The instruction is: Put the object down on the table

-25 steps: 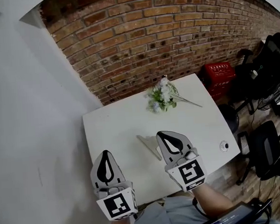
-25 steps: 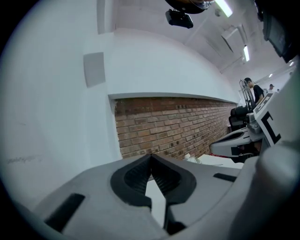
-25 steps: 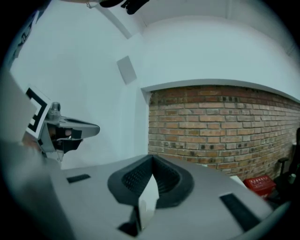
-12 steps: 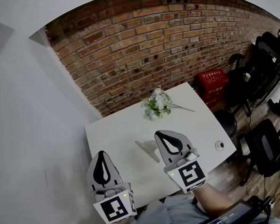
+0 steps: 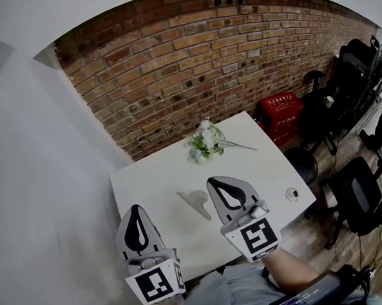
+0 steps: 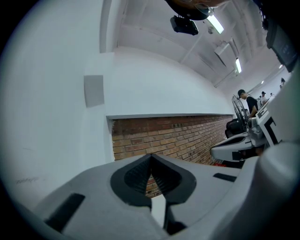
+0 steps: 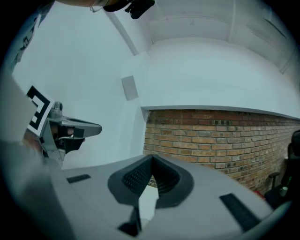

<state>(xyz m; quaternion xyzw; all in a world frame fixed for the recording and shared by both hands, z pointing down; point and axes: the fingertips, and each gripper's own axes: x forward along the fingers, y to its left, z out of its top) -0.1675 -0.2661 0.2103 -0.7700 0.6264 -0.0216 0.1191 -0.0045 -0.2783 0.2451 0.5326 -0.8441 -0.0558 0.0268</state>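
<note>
A pale, flat cone-shaped object [image 5: 195, 200] lies on the white table [image 5: 154, 176], just left of my right gripper [image 5: 217, 182]. That gripper hovers over the table's middle, jaws shut with nothing between them; in the right gripper view its tips [image 7: 152, 159] meet against the brick wall. My left gripper [image 5: 136, 210] is held near the table's front left corner, also shut and empty, its tips [image 6: 151, 156] closed in the left gripper view. Both point up and away from the table.
A bunch of white and pale blue flowers [image 5: 205, 142] lies at the table's far edge by the brick wall [image 5: 205, 64]. A small round thing [image 5: 291, 194] sits near the right edge. A red crate [image 5: 280, 108] and black office chairs [image 5: 358, 196] stand to the right.
The head view has tipped up a little, so the table and flowers sit slightly left. Both grippers stay shut and hold about the same place; the pale object has not moved.
</note>
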